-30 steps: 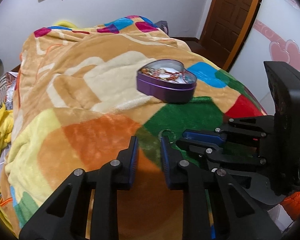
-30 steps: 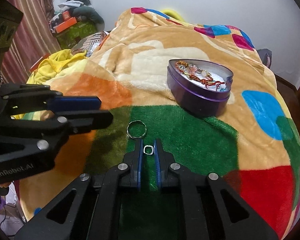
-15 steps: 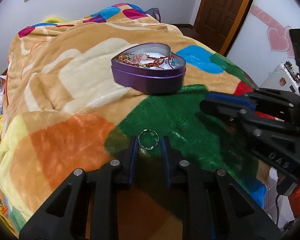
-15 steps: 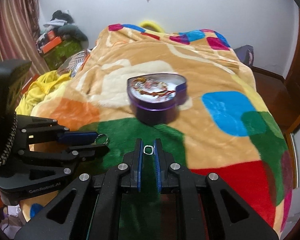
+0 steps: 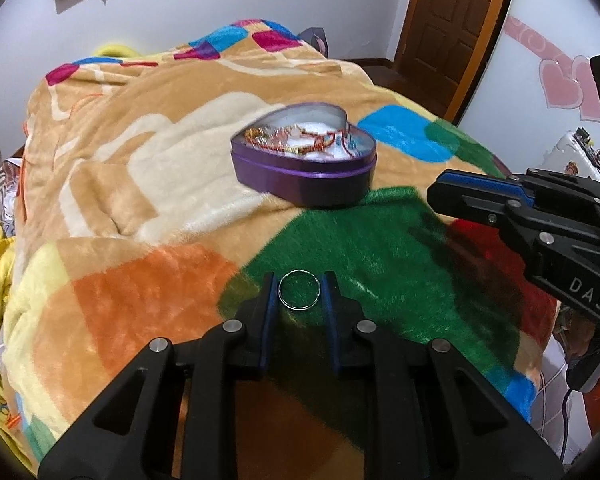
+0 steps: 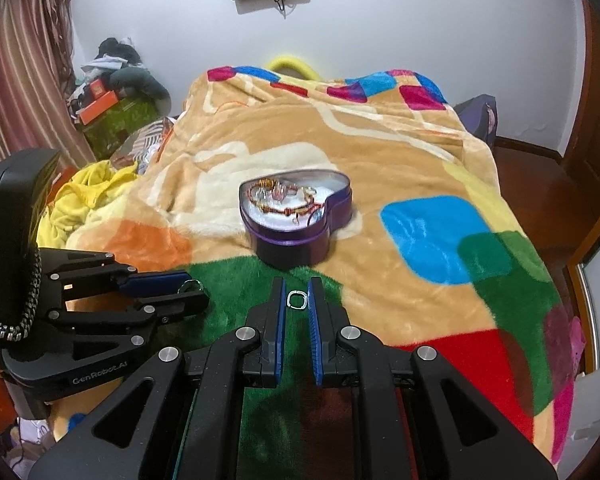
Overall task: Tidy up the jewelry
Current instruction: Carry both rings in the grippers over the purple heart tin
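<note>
A purple heart-shaped tin (image 5: 306,168) holding bracelets and beads stands open on the patchwork blanket; it also shows in the right wrist view (image 6: 296,216). My left gripper (image 5: 299,290) is shut on a large silver ring (image 5: 299,290), held above the green patch. My right gripper (image 6: 297,299) is shut on a small squarish silver ring (image 6: 297,299), held above the blanket short of the tin. The left gripper (image 6: 188,290) shows at the left of the right wrist view; the right gripper (image 5: 440,196) shows at the right of the left wrist view.
The blanket (image 5: 140,160) covers a bed. A wooden door (image 5: 460,20) is at the back right. Piled clothes and boxes (image 6: 112,92) sit at the back left by a striped curtain. A yellow cloth (image 6: 72,200) lies beside the bed.
Both grippers have risen and pulled back from the blanket, each holding its ring. The tin now looks smaller and farther off in both views.
</note>
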The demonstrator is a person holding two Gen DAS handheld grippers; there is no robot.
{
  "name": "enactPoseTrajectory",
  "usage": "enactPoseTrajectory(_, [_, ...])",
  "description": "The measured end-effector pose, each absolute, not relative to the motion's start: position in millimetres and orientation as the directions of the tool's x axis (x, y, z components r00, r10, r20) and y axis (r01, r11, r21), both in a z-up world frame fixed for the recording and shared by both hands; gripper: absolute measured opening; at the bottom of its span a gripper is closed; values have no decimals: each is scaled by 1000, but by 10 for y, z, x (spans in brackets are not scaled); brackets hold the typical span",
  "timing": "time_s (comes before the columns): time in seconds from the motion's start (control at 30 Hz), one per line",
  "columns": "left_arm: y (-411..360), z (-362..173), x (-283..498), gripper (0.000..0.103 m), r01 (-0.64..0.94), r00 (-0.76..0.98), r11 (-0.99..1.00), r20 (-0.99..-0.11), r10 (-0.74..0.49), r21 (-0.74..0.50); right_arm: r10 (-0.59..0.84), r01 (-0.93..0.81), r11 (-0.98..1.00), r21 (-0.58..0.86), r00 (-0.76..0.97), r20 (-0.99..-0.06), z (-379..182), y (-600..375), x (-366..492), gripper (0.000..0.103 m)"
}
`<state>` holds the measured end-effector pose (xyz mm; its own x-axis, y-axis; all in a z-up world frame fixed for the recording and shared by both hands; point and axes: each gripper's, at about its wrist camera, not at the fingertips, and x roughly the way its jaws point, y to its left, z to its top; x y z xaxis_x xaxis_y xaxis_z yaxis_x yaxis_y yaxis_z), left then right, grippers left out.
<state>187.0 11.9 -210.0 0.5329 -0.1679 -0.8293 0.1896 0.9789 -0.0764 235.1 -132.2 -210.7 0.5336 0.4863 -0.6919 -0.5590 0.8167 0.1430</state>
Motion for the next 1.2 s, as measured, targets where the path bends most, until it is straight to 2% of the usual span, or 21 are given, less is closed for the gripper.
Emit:
enactPoseTrajectory(0.77, [202, -1215, 2151, 21, 183, 710, 981, -680, -181, -70, 511, -540, 832, 125, 659, -552, -1500, -1318, 2547, 10])
enactPoseTrajectory(0.97, [214, -1224, 2271, 21, 175, 719, 980, -669, -190, -90, 517, -545, 829, 126, 662, -543, -1483, -1266, 2665, 10])
enactPoseTrajectory(1.2, [219, -1461, 2435, 21, 177, 673, 978, -711, -203, -112, 521, -550, 824, 138, 638, -567, -1598, -1193, 2820, 10])
